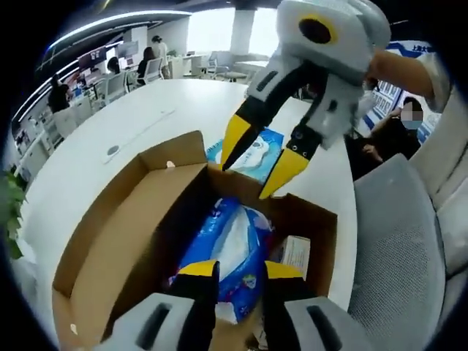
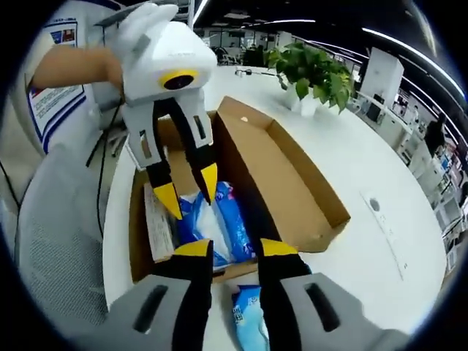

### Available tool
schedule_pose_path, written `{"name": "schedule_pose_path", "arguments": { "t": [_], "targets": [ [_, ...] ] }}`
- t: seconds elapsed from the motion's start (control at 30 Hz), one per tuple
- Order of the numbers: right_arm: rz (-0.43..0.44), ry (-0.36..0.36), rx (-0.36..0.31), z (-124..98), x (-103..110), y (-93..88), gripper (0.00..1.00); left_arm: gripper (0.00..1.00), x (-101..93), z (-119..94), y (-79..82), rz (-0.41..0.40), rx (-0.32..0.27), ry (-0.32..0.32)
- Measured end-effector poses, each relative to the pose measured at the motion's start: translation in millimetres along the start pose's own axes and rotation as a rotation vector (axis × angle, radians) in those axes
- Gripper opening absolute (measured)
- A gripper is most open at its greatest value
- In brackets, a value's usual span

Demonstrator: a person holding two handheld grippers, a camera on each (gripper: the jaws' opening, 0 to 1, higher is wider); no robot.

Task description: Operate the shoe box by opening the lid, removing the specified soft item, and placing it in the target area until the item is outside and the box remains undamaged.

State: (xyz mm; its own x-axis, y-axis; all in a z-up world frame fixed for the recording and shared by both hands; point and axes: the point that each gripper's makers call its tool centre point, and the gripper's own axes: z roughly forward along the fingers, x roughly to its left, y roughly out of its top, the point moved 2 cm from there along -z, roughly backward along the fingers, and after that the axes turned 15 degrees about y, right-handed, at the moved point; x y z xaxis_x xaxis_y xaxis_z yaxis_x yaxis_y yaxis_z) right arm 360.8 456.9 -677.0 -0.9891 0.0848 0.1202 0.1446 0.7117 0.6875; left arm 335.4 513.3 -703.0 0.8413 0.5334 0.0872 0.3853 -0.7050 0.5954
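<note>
We see the shoe box [image 1: 146, 241] open on the white counter [image 1: 139, 117], its lid [image 2: 289, 175] folded flat aside; a blue-and-white soft pack [image 1: 230, 256] lies inside beside a small white carton [image 1: 296, 252]; the left tool [image 1: 241, 270] hangs over the pack, jaws parted, gripping nothing; the right tool [image 2: 230, 248] hovers at the box's edge, jaws apart and empty; a second blue pack [image 1: 256, 153] rests on the counter just beside the box.

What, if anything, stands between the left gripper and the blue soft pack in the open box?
Nothing visible. The box lid is folded back, and the left gripper hangs open right above the pack, with no flap or other item across the gap.
</note>
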Motion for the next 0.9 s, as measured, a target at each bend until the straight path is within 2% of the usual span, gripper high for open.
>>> {"name": "schedule_pose_path", "arguments": {
  "t": [0.2,0.47,0.57,0.63,0.77,0.9],
  "targets": [
    [0.006,-0.003,0.033,15,-11,-3.6,0.17,0.17,1.1,6,-8.4,0.040,0.035,-0.019],
    [-0.020,0.037,0.099,40,-9,-8.0,0.17,0.13,2.0,9,-16.9,0.003,0.058,-0.045],
    [-0.032,0.047,0.126,50,-7,-9.7,0.16,0.06,3.1,9,-20.7,0.004,0.071,-0.041],
    [-0.050,0.038,0.154,54,-9,-12.6,0.13,0.01,5.3,9,-23.5,0.012,0.083,-0.033],
    [-0.052,0.022,0.178,58,-12,-15.8,0.02,0.00,5.5,7,-24.3,0.001,0.083,-0.036],
    [-0.040,0.011,0.174,56,-14,-14.7,0.00,0.00,6.0,5,-25.2,-0.007,0.085,-0.032]
  ]
}}
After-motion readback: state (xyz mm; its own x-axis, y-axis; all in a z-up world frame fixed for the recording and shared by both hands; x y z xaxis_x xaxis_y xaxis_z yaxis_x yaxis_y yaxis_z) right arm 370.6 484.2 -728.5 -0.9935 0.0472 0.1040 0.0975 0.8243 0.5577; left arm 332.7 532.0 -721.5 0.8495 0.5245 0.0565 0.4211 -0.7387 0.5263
